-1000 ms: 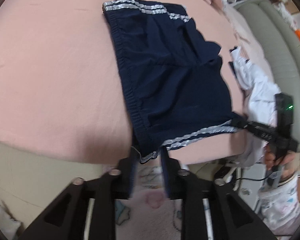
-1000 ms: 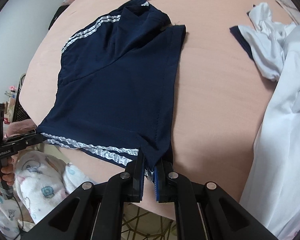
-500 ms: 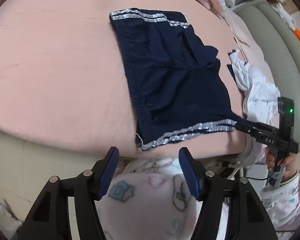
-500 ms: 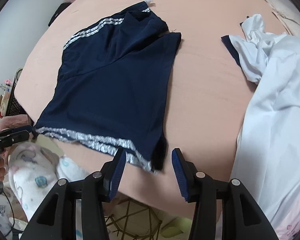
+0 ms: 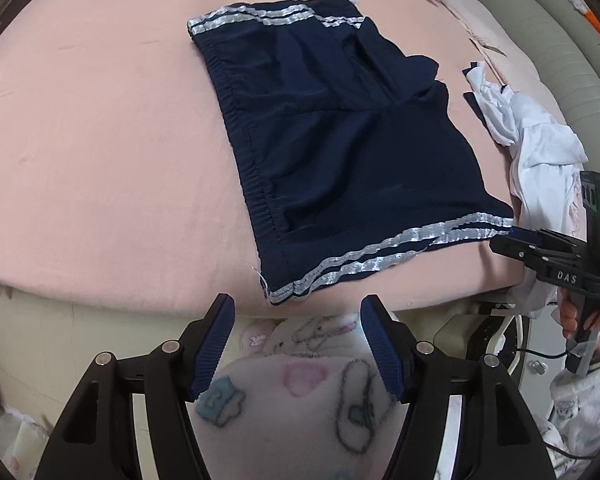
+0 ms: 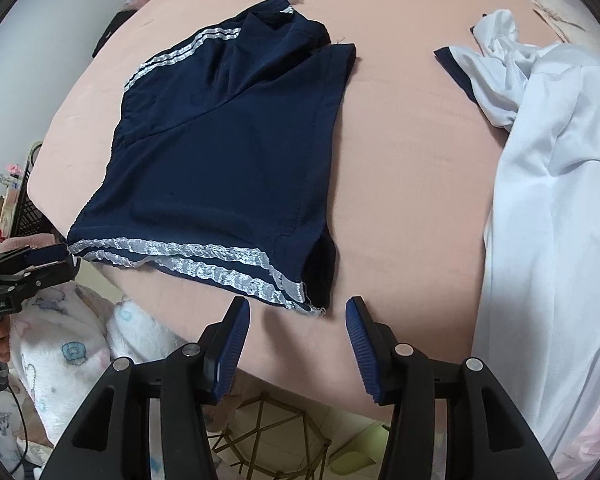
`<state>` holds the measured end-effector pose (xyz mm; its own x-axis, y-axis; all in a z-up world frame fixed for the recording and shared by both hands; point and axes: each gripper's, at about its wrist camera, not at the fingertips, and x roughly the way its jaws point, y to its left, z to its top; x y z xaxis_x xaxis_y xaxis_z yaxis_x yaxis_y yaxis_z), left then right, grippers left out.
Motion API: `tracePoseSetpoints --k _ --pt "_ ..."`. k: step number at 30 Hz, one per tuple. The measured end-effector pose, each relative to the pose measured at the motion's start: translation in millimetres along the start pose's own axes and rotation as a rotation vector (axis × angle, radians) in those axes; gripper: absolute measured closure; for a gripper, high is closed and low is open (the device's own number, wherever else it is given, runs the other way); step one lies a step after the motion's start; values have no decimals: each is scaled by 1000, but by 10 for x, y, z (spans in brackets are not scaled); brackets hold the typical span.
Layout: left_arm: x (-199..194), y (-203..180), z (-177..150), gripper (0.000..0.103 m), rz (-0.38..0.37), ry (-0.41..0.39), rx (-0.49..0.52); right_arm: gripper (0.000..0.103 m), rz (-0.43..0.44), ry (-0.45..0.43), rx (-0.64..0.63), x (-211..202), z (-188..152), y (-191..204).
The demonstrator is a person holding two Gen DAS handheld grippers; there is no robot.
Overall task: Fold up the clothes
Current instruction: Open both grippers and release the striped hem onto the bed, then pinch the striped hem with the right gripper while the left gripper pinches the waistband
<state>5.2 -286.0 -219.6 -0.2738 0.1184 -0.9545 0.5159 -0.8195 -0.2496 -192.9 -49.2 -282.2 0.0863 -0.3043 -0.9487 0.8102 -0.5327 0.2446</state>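
Observation:
Navy shorts [image 5: 332,140] with silver side stripes lie flat on the pink bed [image 5: 100,160]; they also show in the right wrist view [image 6: 228,152]. My left gripper [image 5: 296,312] is open and empty, just off the bed's near edge below the shorts' waistband corner. My right gripper [image 6: 298,312] is open and empty, just short of the shorts' near leg corner. The right gripper shows in the left wrist view [image 5: 516,240], beside the striped hem. The left gripper shows at the left edge of the right wrist view [image 6: 36,260].
A crumpled white garment [image 6: 548,160] lies on the bed right of the shorts, also visible in the left wrist view [image 5: 536,148]. The person's fleece pyjamas [image 5: 300,400] fill the foreground. A grey sofa [image 5: 560,40] stands beyond the bed. A wire stand [image 6: 268,432] sits below the bed edge.
Both grippers opened and let go of the shorts' near corners, then pulled back slightly. The shorts now lie flat on the bed.

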Motion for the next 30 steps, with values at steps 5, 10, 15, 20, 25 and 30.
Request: tracePoseSetpoints --k 5,10,15,20,25,30 --pt "41 -26 5 40 3 5 11 53 -20 -29 -56 1 -16 54" --pt "98 -51 17 40 24 9 38 53 -33 -48 -88 32 -19 99" --pt "97 -84 3 40 18 -27 73 53 -35 -82 -97 17 -29 88" --pt "97 -88 19 55 -2 -53 83 53 -31 -109 -92 7 -58 59" --pt "200 -188 102 61 61 -1 156 53 -43 -120 -102 21 -12 106" --pt "308 -315 132 75 179 14 234 53 -64 -132 -111 36 -3 145"
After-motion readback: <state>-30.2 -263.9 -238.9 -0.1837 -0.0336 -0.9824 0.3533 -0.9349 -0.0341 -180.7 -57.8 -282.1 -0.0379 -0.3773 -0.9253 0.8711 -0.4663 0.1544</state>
